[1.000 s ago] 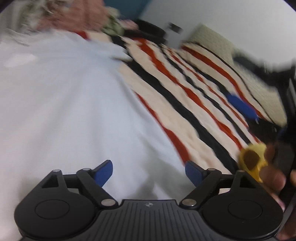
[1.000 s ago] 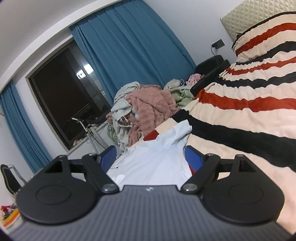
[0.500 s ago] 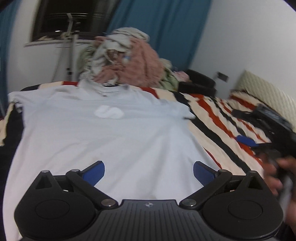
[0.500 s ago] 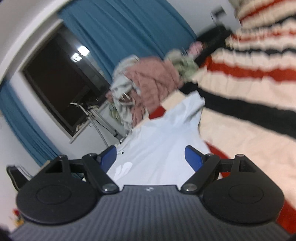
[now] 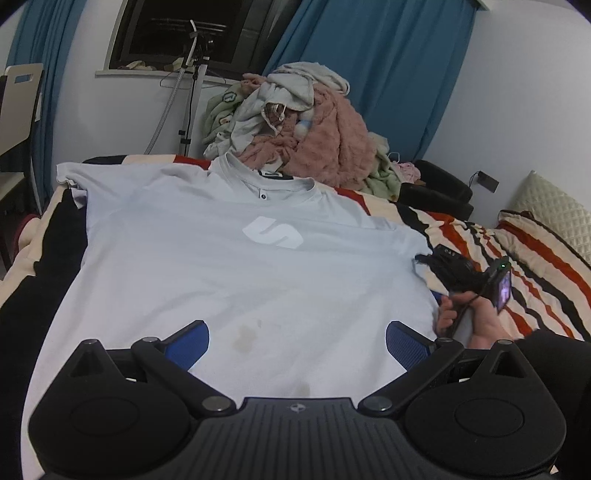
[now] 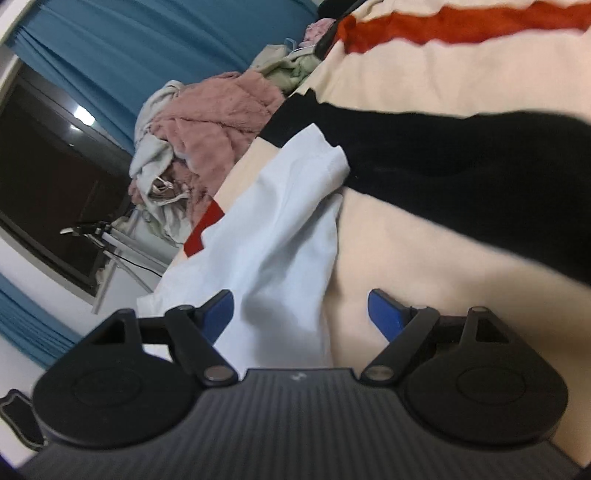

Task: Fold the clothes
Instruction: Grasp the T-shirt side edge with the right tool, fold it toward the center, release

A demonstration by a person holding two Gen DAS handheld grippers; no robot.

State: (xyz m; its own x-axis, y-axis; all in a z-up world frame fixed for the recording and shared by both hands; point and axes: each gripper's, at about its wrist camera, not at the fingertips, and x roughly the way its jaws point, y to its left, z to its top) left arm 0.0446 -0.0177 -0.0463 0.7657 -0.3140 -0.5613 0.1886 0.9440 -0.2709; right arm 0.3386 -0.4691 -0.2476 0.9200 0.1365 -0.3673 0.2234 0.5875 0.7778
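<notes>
left gripper [image 5: 297, 338], nearest, fingers spread wide above the lower part of a pale blue t-shirt [image 5: 229, 266] spread flat, front up, on a striped blanket [image 5: 532, 254], holding nothing. right gripper [image 6: 301, 308], also spread and empty, low over the shirt's sleeve [image 6: 295, 206] at the 3 o'clock edge, held there by a hand [image 5: 476, 317] in a dark sleeve. farther off at 12 o'clock, touching the shirt's collar, a heap of clothes [image 5: 295, 125]; beyond it blue curtains [image 5: 369, 62] and a dark window [image 5: 192, 33].
</notes>
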